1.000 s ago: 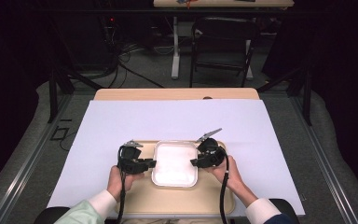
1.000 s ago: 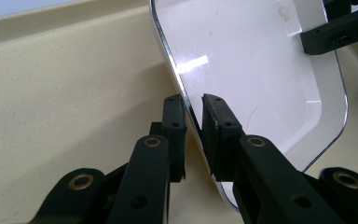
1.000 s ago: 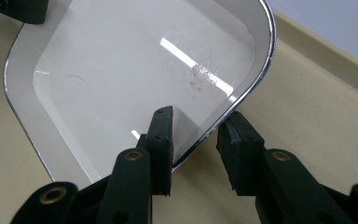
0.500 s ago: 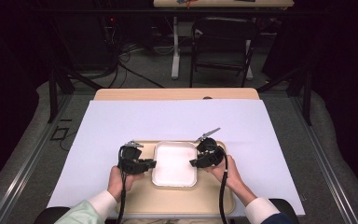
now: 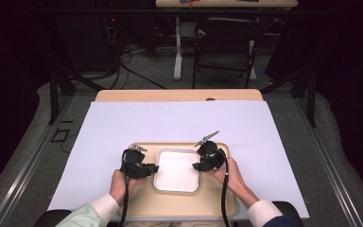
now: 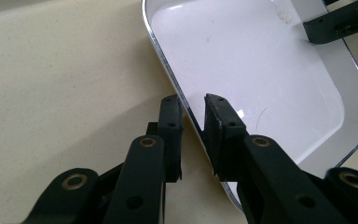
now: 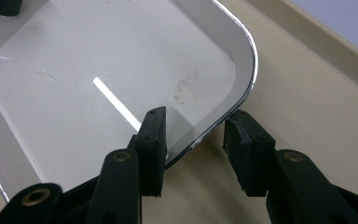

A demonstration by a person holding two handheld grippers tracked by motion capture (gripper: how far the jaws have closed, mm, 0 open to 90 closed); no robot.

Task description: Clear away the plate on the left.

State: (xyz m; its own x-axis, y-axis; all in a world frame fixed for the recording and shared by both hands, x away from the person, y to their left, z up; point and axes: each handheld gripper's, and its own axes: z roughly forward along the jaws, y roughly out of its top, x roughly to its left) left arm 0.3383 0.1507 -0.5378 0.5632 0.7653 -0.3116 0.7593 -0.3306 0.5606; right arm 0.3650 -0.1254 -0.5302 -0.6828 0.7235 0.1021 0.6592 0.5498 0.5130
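A white square dish (image 5: 177, 170) with a shiny rim sits on a beige tray (image 5: 189, 204). My left gripper (image 5: 155, 168) is at the dish's left rim. In the left gripper view, its jaws (image 6: 192, 109) straddle that rim with a narrow gap, one inside the dish (image 6: 242, 60) and one outside. My right gripper (image 5: 196, 166) is at the right rim. In the right gripper view, its jaws (image 7: 193, 123) stand wide apart around the rim near a corner of the dish (image 7: 98, 56). The dish holds nothing but a few dark specks.
The tray (image 6: 65, 70) lies at the near edge of a white sheet (image 5: 179, 120) that covers the table. A raised tray lip (image 7: 307, 42) runs beyond the right gripper. A chair and a desk stand on the floor past the table's far edge.
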